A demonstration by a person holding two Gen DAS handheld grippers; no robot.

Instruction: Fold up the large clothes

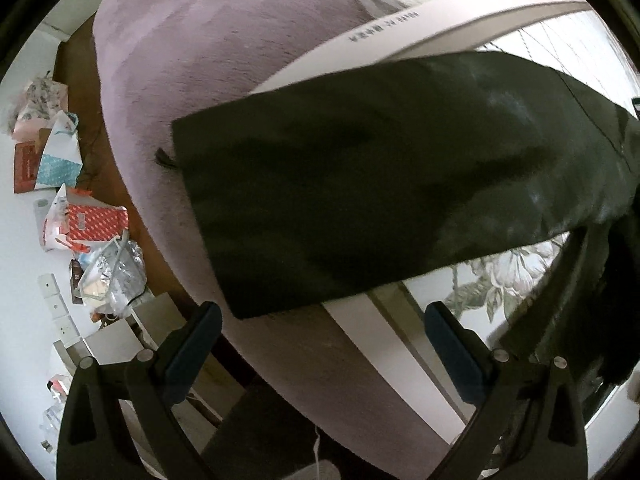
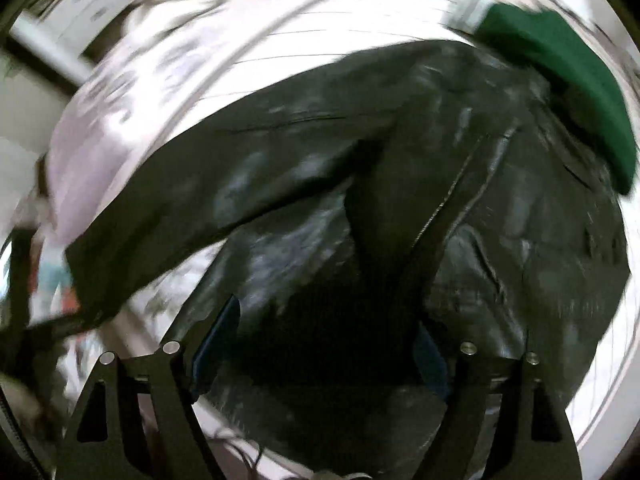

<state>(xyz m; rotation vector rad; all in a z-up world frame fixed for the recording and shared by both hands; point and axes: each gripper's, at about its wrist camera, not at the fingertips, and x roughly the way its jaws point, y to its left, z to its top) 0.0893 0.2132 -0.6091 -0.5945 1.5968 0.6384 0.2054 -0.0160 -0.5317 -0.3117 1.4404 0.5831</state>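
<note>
Black glossy leather-like jacket (image 2: pixel 400 200) spread flat on bed, sleeve (image 1: pixel 360 184) lying toward 9 o'clock over mauve plush blanket (image 1: pixel 208 80). Left gripper (image 1: pixel 320 344) open, empty, above sleeve edge. Right gripper (image 2: pixel 324 344) wide open over jacket hem, gripping nothing. Advice: pinch sleeve cuff fully, fold across zipper line, keep clear of green cloth (image 2: pixel 560 80) at 1 o'clock.

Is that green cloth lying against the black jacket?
Touching. The right wrist view shows the green cloth overlapping the upper edge of the black jacket, with no bedding visible between them.
</note>
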